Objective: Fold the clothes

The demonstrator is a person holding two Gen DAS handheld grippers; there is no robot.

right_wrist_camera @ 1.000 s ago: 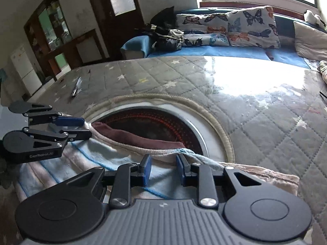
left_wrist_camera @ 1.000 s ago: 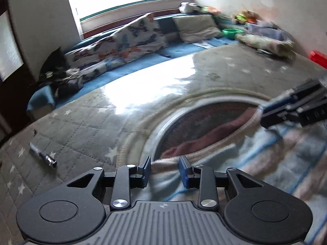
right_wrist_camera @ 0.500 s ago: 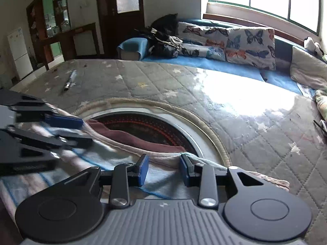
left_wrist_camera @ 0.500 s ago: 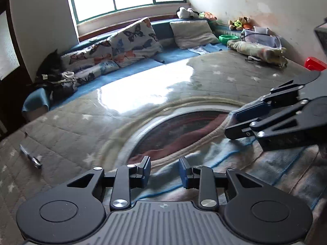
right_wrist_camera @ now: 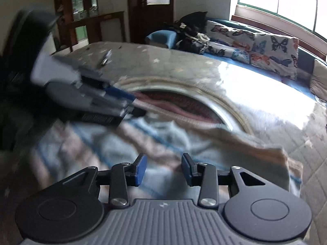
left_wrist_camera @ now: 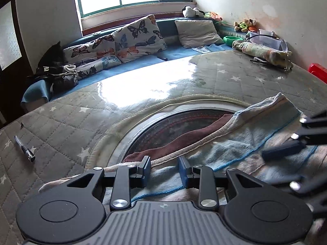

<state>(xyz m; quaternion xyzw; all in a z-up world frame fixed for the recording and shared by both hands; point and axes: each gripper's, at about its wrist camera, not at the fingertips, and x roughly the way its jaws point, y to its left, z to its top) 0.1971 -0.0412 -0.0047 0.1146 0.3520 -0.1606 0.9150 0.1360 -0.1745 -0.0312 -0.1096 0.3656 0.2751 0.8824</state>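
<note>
A garment (left_wrist_camera: 245, 140) striped in pale blue, pink and beige, with a maroon inner layer (left_wrist_camera: 184, 140), lies spread over a grey quilted mat (left_wrist_camera: 61, 122). At its near hem, my left gripper (left_wrist_camera: 164, 168) has its blue pads apart and the cloth lies flat beneath them. My right gripper (right_wrist_camera: 164, 167) hovers over the blurred garment (right_wrist_camera: 163, 134); its jaws are opening and nothing is pinched between them. Each gripper shows blurred in the other's view: the right gripper (left_wrist_camera: 286, 149) at the right edge, the left gripper (right_wrist_camera: 130, 106) at the left.
A pen (left_wrist_camera: 24, 149) lies on the mat at the left. A dark round patterned disc (left_wrist_camera: 173, 128) shows beyond the garment. Butterfly pillows (left_wrist_camera: 139, 34), a black bag (left_wrist_camera: 53, 61) and a rolled cloth (left_wrist_camera: 263, 53) line the far bench. A red object (left_wrist_camera: 317, 71) sits at the right.
The right gripper's jaws have widened and let go of the hem that ran between its pads. It has rolled and drawn back toward the lower right. The left gripper has stayed put.
</note>
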